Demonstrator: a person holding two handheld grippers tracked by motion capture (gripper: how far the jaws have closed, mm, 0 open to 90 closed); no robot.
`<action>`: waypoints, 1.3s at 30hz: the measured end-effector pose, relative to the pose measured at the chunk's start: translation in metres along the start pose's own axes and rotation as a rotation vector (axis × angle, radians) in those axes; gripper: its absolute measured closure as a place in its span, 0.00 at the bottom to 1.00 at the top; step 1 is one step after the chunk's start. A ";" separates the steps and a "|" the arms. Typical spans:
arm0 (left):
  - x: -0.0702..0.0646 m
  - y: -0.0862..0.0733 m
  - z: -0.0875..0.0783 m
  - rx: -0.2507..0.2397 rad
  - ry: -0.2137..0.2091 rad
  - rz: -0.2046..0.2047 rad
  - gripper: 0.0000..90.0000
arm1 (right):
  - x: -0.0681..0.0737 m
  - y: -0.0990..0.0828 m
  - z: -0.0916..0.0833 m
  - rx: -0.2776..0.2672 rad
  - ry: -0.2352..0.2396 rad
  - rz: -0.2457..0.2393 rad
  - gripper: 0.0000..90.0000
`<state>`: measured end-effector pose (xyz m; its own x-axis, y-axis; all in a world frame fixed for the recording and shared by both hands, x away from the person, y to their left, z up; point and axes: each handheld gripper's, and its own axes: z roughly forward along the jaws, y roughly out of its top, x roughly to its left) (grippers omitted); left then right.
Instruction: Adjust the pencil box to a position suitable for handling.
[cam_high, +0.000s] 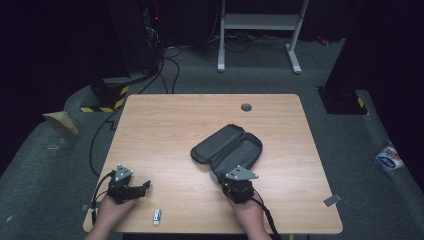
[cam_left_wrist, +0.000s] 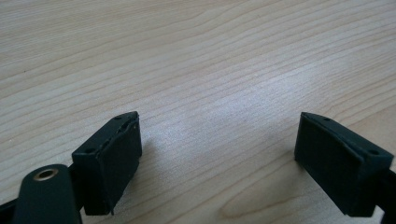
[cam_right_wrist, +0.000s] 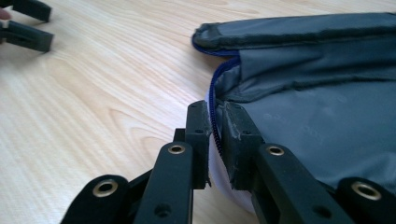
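Observation:
A dark grey zip case (cam_high: 227, 146) lies open near the middle of the wooden table (cam_high: 175, 120), its lid folded back to the left. My right gripper (cam_high: 231, 178) sits at the case's near edge. In the right gripper view its jaws (cam_right_wrist: 215, 114) are shut on the case's rim (cam_right_wrist: 317, 107), along the blue zipper (cam_right_wrist: 214, 88). My left gripper (cam_high: 144, 188) rests at the table's front left, pointing right. Its jaws (cam_left_wrist: 219, 122) stand wide open over bare wood with nothing between them. The left gripper (cam_right_wrist: 25, 25) also appears far off in the right gripper view.
A small white stick-like object (cam_high: 157, 216) lies near the table's front edge between the person's two hands. A grey cable grommet (cam_high: 246, 107) sits at the back of the table. Cables and a white desk frame (cam_high: 260, 22) are on the floor beyond.

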<state>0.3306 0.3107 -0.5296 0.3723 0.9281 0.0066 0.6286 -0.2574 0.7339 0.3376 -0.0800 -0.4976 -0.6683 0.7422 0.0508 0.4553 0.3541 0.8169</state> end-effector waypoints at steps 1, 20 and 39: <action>0.000 0.000 0.000 0.000 0.000 0.000 0.17 | 0.003 0.000 0.001 0.002 0.007 0.001 0.89; 0.000 0.000 0.000 0.000 0.000 0.000 0.17 | -0.038 0.010 -0.030 -0.056 -0.117 0.050 0.73; 0.000 0.000 0.000 0.000 0.000 0.000 0.17 | -0.132 0.016 -0.028 0.028 -0.354 0.125 0.75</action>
<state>0.3305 0.3107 -0.5296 0.3722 0.9281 0.0065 0.6286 -0.2572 0.7340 0.4168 -0.1883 -0.4751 -0.3639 0.9297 -0.0567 0.5399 0.2601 0.8005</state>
